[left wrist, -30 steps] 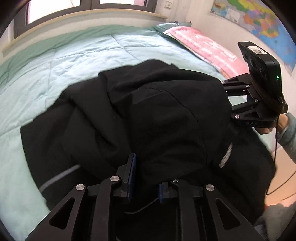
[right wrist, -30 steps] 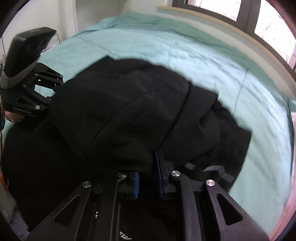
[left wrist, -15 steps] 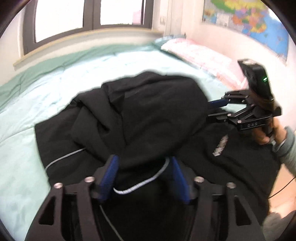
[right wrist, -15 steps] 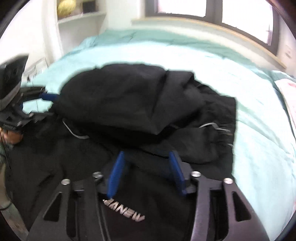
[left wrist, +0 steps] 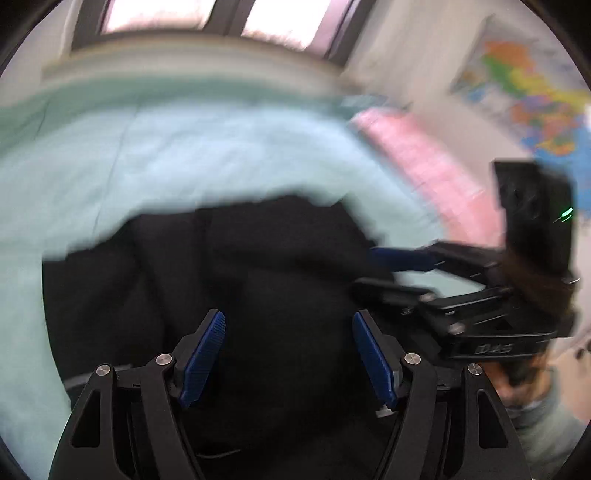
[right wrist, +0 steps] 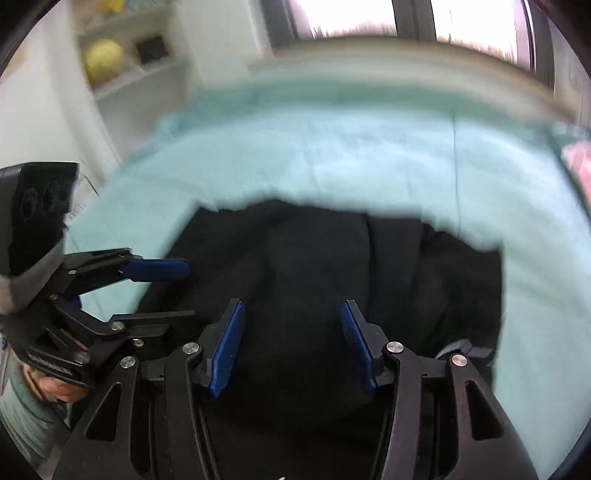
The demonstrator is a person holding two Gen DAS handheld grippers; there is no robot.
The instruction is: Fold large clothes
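Garment: a large black fabric garment lies bunched and folded over itself on the bed, spread across the near part of the pale mint-green quilted bedspread, and both views are smeared with motion blur.
Bed: the mint bedspread stretches away behind the garment to a pale ledge under the dark-framed window.
Left gripper: the black two-finger left gripper with blue ribbed pads hangs over the near edge of the garment with its jaws spread wide, having just been opening, and nothing sits between the pads, only dark cloth lying below them.
Right gripper: the matching black right gripper with blue pads is also let go, its jaws just swung apart, with the garment beneath the gap and no fold pinched in it.
Seen across: from the left wrist view the right gripper shows off the garment's right-hand edge, fingers apart, one blue pad over the bedspread; from the right wrist view the left gripper sits at the garment's left-hand edge, likewise parted.
Hands: a hand in a grey-green sleeve grips the left tool's handle, near the garment's corner.
Pillow: a pink patterned pillow lies beyond the garment, to its right.
Wall: a colourful map hangs above the pillow.
Shelf: a yellow round object sits on a white shelf far beyond the garment's left side.
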